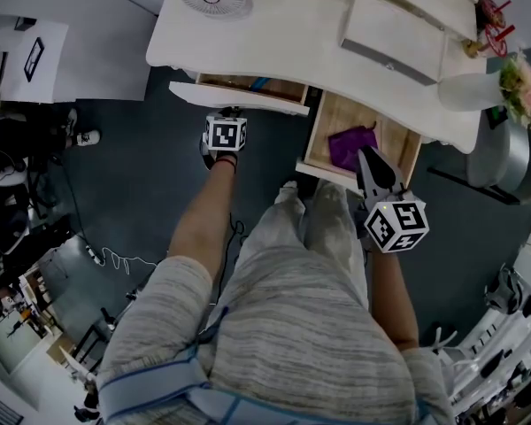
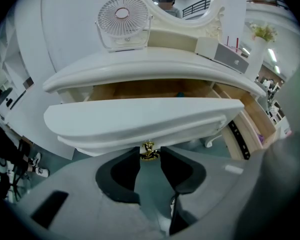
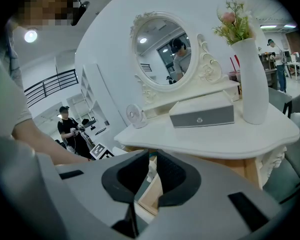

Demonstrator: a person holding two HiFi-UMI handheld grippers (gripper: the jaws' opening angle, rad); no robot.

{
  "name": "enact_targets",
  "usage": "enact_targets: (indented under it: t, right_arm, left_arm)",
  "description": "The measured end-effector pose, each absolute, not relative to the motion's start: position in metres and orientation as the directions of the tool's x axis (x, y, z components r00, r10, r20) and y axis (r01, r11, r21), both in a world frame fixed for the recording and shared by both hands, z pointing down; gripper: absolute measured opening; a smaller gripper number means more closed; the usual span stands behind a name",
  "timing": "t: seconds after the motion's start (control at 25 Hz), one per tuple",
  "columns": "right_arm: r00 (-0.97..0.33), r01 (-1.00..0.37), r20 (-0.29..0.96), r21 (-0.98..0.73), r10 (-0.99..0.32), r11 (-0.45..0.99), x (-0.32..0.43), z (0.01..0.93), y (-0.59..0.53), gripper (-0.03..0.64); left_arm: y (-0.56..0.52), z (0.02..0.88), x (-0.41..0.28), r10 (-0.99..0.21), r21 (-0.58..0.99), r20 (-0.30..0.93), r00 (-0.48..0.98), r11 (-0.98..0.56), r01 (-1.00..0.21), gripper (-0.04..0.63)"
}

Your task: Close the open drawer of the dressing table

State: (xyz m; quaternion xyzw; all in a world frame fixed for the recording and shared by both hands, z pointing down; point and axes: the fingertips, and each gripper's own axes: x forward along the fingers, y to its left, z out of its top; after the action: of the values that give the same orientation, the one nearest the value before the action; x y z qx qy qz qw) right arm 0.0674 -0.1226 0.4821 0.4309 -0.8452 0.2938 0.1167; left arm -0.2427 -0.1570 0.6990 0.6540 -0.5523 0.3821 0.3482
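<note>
While both drawers stand pulled out, the white dressing table [image 1: 283, 34] fills the head view's top. The left drawer [image 2: 140, 119] projects beneath the surface; the right drawer [image 1: 323, 122] holds a purple cloth [image 1: 352, 144]. Right gripper [image 3: 149, 154] sits over the right drawer's front, fingers narrowly apart, empty. Left gripper [image 2: 149, 154] has fingers clamped on the left drawer's gold knob [image 2: 149, 145].

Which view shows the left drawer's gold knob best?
Left gripper view: the gold knob sits centred between the jaws. Head view hides it beneath the marker cube; right gripper view misses it.
</note>
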Motion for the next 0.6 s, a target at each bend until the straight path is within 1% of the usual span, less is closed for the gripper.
enact_targets:
  t: [0.6]
  right_arm:
    - [-0.558, -0.824, 0.472, -0.411, -0.683, 0.390, 0.103, 0.493, -0.133, 0.012]
  left_arm:
    - [-0.221, 0.697, -0.237, -0.487, 0.020, 0.868, 0.092, -0.150, -0.988, 0.140]
